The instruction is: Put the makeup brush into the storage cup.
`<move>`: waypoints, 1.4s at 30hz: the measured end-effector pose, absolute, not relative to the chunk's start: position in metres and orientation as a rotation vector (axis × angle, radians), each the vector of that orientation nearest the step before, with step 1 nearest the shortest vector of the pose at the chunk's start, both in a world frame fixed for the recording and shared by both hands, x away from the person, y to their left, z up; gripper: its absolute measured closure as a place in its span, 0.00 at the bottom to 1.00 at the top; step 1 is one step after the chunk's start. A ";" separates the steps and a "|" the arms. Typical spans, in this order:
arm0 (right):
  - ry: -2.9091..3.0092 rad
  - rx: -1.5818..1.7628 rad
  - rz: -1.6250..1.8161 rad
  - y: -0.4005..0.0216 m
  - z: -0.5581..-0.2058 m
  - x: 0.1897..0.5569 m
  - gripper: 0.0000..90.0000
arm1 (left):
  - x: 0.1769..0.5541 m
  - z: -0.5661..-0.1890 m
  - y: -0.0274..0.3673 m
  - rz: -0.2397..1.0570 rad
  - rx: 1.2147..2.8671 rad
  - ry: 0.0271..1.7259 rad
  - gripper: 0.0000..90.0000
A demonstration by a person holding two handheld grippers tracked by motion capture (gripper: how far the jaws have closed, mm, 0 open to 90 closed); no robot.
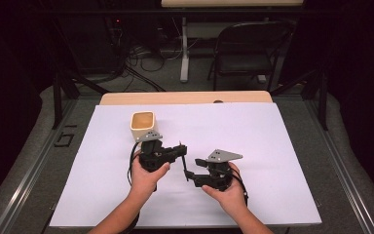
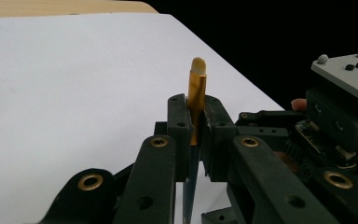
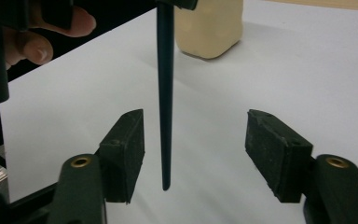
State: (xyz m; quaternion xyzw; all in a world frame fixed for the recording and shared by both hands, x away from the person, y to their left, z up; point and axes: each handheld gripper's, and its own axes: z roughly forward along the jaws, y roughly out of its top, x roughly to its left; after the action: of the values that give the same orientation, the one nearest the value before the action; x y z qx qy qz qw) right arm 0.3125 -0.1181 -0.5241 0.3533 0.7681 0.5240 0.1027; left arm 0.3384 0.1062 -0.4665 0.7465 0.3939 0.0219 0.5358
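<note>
Hands come in from the near edge of the white-covered table [image 1: 272, 146]: the right gripper [image 3: 193, 154] stands with its jaws spread wide, pads clear of the dark handle of a paintbrush [image 3: 165, 93] that hangs between them, touching neither. Just beyond, the left gripper [image 2: 195, 135] is clamped tight on the paintbrush at its gold ferrule [image 2: 197, 100], the pale tip sticking up past the pads. Farther back, toward the table's far left, a cream square cup [image 1: 142, 124] stands upright just behind the left gripper.
</note>
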 end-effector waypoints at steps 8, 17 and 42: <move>2.256 1.010 1.477 -0.121 -0.523 0.313 0.37 | 0.338 -0.464 0.109 0.090 1.787 0.938 0.93; 2.254 0.955 1.434 -0.120 -0.523 0.311 0.37 | 0.339 -0.457 0.113 0.153 1.803 0.935 0.93; 2.223 0.997 1.430 -0.135 -0.522 0.310 0.37 | 0.349 -0.442 0.132 0.233 1.818 0.965 0.93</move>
State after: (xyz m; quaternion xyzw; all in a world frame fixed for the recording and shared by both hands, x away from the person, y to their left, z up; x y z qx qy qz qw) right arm 0.3099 -0.1348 -0.5221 0.3485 0.7770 0.4999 0.1577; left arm 0.3491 0.1324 -0.4417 0.7550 0.4008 0.0967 0.5100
